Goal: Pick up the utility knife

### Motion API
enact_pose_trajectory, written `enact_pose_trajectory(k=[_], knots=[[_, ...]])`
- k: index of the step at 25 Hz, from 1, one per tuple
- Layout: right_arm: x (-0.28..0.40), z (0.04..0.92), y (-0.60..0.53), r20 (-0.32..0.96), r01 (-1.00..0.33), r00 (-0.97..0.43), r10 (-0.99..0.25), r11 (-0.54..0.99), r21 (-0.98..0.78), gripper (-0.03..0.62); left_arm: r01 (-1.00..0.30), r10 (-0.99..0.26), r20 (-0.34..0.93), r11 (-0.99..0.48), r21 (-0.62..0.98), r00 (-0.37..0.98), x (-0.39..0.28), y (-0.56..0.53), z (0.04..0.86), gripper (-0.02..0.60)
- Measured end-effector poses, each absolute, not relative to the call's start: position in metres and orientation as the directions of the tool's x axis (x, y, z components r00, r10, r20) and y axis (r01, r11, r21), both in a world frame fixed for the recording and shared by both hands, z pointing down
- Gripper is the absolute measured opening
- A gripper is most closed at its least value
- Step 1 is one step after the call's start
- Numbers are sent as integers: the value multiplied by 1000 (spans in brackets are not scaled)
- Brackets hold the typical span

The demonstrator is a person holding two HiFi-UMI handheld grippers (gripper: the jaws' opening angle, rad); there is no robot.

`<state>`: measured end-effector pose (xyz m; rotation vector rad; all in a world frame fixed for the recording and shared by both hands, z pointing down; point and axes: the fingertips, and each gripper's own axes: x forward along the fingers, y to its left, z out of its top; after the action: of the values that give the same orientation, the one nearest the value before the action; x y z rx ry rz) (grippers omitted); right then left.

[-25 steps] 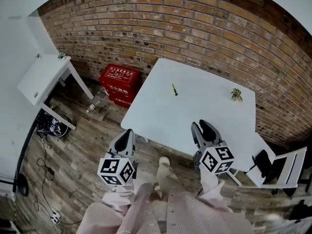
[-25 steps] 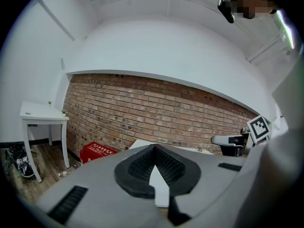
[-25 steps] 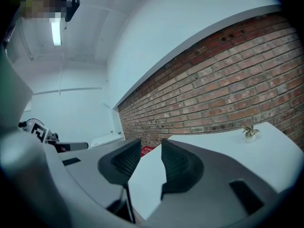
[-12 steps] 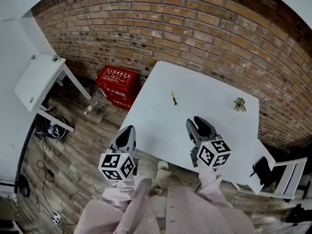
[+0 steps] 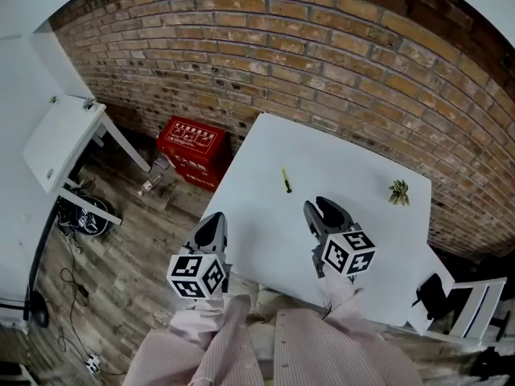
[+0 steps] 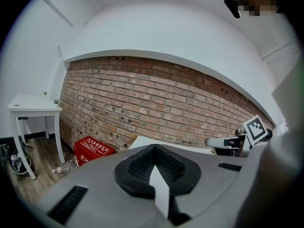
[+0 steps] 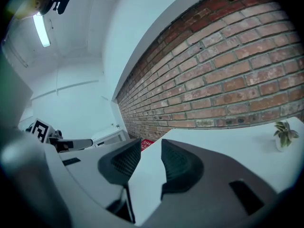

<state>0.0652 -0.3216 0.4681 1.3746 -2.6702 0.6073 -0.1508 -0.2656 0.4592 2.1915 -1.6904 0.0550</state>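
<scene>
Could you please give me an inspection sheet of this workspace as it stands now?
Surface: white table, holding two small things.
Job's things: utility knife lying flat near the table's middle, not yet grasped.
Clutter: small plant near the far right corner.
Grippers: left gripper jaws together, at the table's left edge; right gripper jaws apart, empty, over the table.
Cables: dark tangle on the floor at left.
Surroundings: brick wall, red crate, white side table.
</scene>
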Motion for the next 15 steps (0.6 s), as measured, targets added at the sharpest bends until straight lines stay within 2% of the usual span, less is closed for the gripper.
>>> enact_pose_trajectory(k=[15], knots=[[42,519,-387,377,-792,-610,-697,520,-319,137,-942,-888,359,-190,277,285,-156,-315,499,-8]])
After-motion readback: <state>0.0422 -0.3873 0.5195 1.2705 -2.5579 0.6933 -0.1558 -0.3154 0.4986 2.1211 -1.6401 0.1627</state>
